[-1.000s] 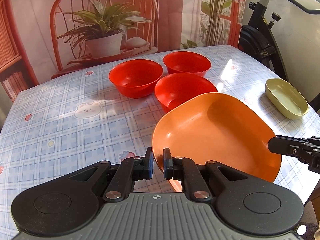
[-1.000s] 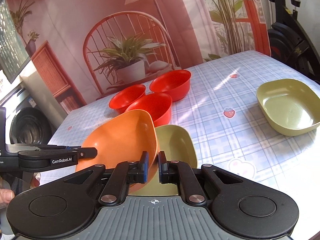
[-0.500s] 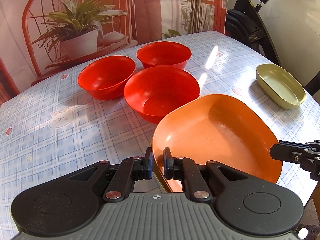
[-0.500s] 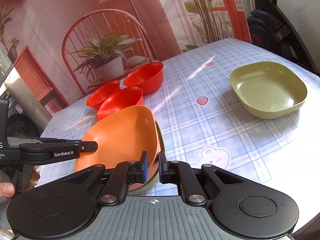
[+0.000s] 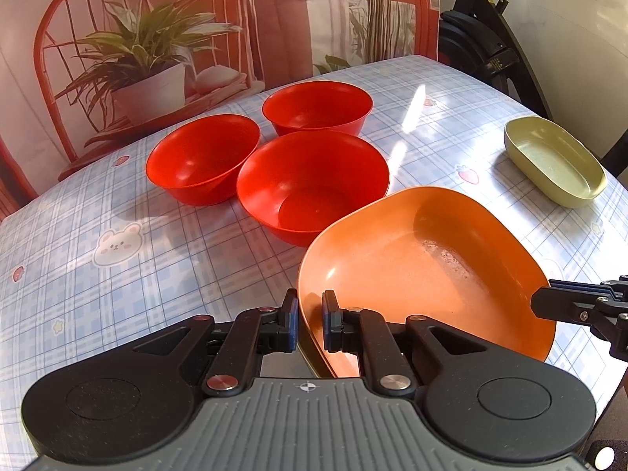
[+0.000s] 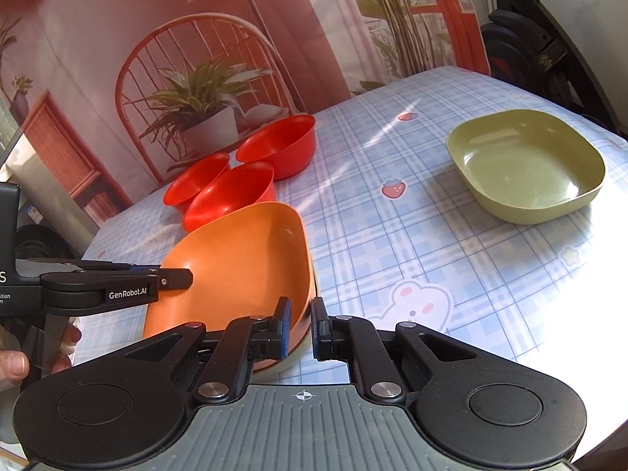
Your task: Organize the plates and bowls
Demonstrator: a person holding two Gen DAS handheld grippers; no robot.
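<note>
A square orange plate (image 5: 424, 267) lies low over the checked tablecloth near the front edge. My left gripper (image 5: 310, 324) is shut on its near rim. In the right wrist view the orange plate (image 6: 243, 259) has its right rim in my right gripper (image 6: 300, 329), also shut on it. A thin pale green rim (image 6: 274, 369) shows under the plate. The other gripper's tip reaches each view's side: the right one (image 5: 549, 306), the left one (image 6: 184, 276). Three red bowls (image 5: 314, 184) (image 5: 202, 161) (image 5: 317, 108) cluster behind the plate. A second green plate (image 6: 526, 172) sits alone at the right.
An exercise bike (image 5: 490, 51) stands beyond the table's far right corner. A printed backdrop with a chair and a potted plant (image 5: 145, 59) hangs behind the table. A person's hand (image 6: 11, 365) shows at the left edge of the right wrist view.
Both grippers have sunk a little with the orange plate. The green plate that showed beneath it a second ago is now almost fully covered. The red bowls look closer.
</note>
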